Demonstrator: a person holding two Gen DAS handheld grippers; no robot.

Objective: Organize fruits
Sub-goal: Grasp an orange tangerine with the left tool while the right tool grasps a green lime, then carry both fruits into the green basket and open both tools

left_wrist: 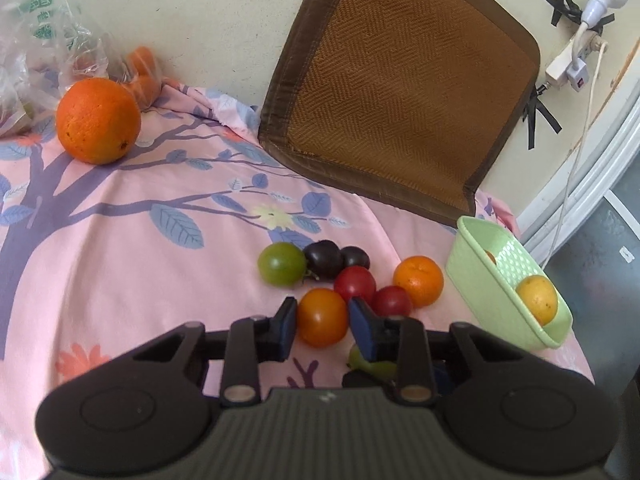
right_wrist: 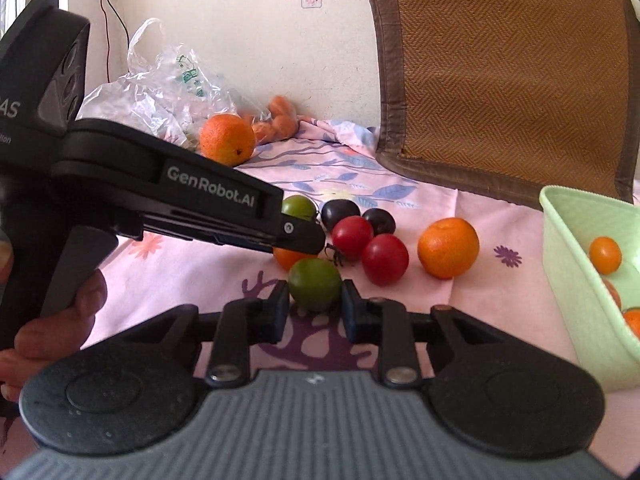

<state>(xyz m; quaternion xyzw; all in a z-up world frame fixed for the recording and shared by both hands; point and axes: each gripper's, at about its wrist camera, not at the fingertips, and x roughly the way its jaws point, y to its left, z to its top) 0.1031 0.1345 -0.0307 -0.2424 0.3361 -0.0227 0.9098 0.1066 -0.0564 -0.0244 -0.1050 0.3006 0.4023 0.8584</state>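
Fruits scattered over a pink floral cloth [left_wrist: 120, 264] spread on a table, beside a pale green perforated plastic basket [left_wrist: 476, 256] at the right edge. Left hand-held gripper [left_wrist: 322, 320] low over the cloth, blue-padded fingers [left_wrist: 287, 322] spread to either side of a round orange tomato [left_wrist: 322, 316], pads just beside its skin; contact too close to call, so grip uncertain. Right hand-held gripper [right_wrist: 315, 306] likewise open around a round green tomato [right_wrist: 315, 283], a fingertip near each flank, with no clear squeeze visible. Just behind, a tight cluster: two glossy red tomatoes [left_wrist: 355, 283], two dark purple plums [left_wrist: 325, 258], and a second green tomato [left_wrist: 282, 262], all touching or nearly so. Small orange mandarin [left_wrist: 419, 280] a little to the right of the cluster, between it and the basket. Inside the basket, a yellow-orange round fruit [left_wrist: 537, 298] at the near end, plus a small orange tomato [right_wrist: 605, 255] and other orange pieces partly hidden by the wall. Large orange [left_wrist: 98, 120] well apart at the far left, near a crumpled clear plastic bag [left_wrist: 36, 40] and some carrots [left_wrist: 142, 76]. Brown woven mat [left_wrist: 404, 80] leaning upright against the cream wall behind.
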